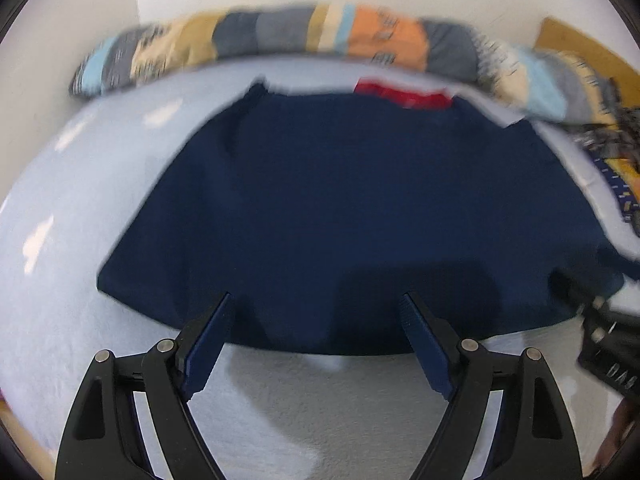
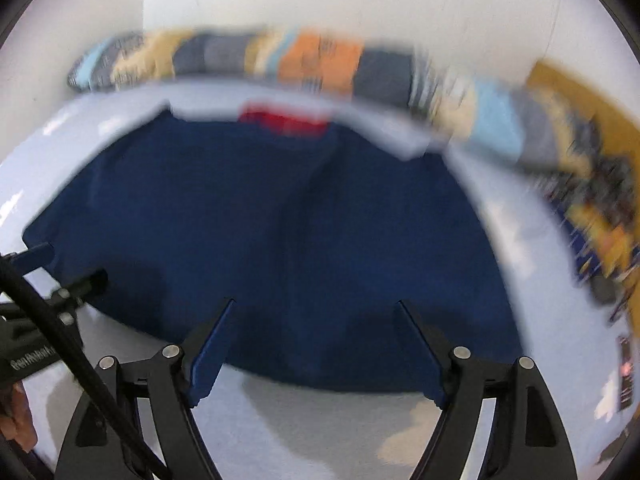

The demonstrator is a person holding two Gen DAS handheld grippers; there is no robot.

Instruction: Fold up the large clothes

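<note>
A large navy blue garment (image 1: 352, 208) lies spread flat on a pale blue bed sheet (image 1: 80, 208); it also fills the middle of the right wrist view (image 2: 272, 232). A red patch (image 1: 404, 94) shows at its far edge, also in the right wrist view (image 2: 286, 122). My left gripper (image 1: 318, 300) is open and empty, its fingertips over the garment's near hem. My right gripper (image 2: 314, 306) is open and empty over the same hem, further right. Each gripper shows at the edge of the other's view (image 1: 608, 344) (image 2: 48, 300). Both views are motion-blurred.
A long patchwork bolster (image 1: 320, 36) in orange, grey, tan and light blue lies along the white wall behind the bed. A patterned yellow and dark cloth (image 1: 612, 160) lies at the right. A wooden headboard (image 2: 580, 96) stands at the far right.
</note>
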